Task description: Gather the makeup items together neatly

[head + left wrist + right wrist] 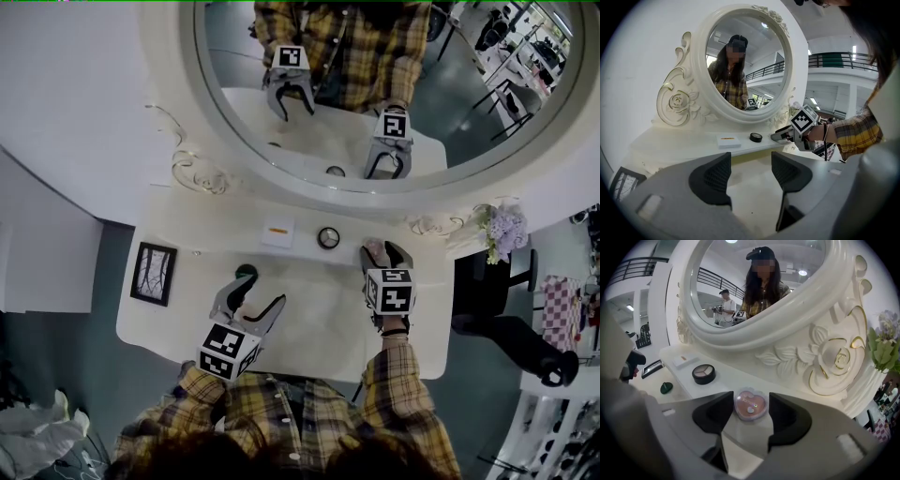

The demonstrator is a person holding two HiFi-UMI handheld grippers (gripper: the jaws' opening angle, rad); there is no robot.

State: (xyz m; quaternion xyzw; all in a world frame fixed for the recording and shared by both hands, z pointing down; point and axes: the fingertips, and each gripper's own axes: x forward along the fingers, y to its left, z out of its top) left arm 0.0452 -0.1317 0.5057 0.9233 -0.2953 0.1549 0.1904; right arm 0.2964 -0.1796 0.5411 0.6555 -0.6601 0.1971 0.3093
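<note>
My right gripper (751,412) is shut on a pink heart-shaped compact (750,405), its pads against the two sides, low over the white shelf (726,380) under the mirror. In the head view the right gripper (382,255) is at the shelf's right end. A round black eyeshadow compact (328,237) and a flat white box (278,232) lie further left on the shelf. A small dark green item (247,273) rests on the lower tabletop. My left gripper (260,295) hovers beside it, open with nothing between its jaws (751,176).
A large round mirror (375,84) in an ornate white frame backs the shelf. A black picture frame (154,273) lies at the table's left edge. Pale flowers (504,230) stand at the right end. The table's front edge (281,361) is close to the person.
</note>
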